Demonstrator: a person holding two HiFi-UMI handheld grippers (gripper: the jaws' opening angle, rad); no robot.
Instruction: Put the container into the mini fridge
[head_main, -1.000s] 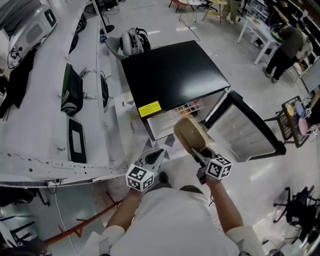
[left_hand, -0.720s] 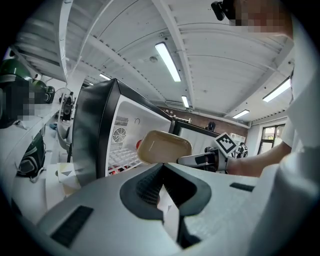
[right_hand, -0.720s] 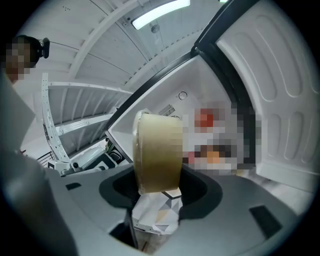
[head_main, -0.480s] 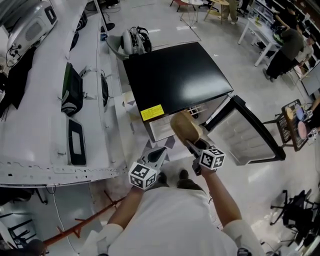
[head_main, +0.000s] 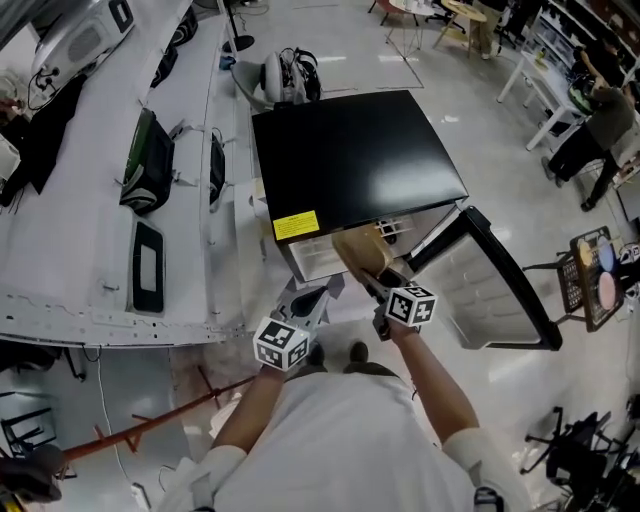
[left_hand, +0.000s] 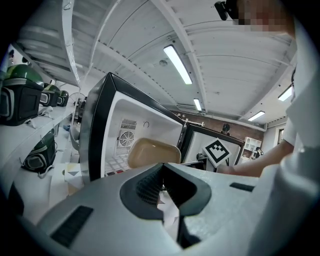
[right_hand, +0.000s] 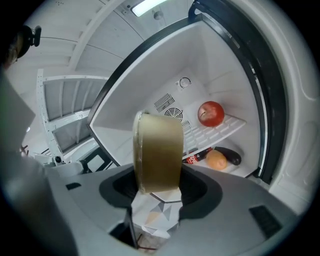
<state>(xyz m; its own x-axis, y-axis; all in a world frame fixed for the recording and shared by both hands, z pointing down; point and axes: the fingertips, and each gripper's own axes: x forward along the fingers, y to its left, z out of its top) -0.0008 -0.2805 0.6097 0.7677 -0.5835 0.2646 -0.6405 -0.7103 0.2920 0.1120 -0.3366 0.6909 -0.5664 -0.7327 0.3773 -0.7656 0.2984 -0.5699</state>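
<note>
Clamping the tan container (right_hand: 157, 150) on edge between its jaws, the right gripper (right_hand: 157, 189) holds it up at the mouth of the mini fridge (head_main: 355, 160), just below the centre of the head view. Low and left of it in that view, the left gripper (head_main: 316, 298) carries nothing; in its own view its jaws seem to meet at the tips, though the angle is poor. The fridge door (head_main: 500, 290) swings wide toward the right of the frame. Past the container, on the lower shelf at the right of the right gripper view, lie a cola bottle (right_hand: 192, 159), an orange fruit (right_hand: 216, 160) and a dark vegetable (right_hand: 230, 156). Higher up, a red fruit (right_hand: 210, 113) rests on the wire shelf (right_hand: 227, 126), with the fan vent (right_hand: 172, 114) on the back wall.
</note>
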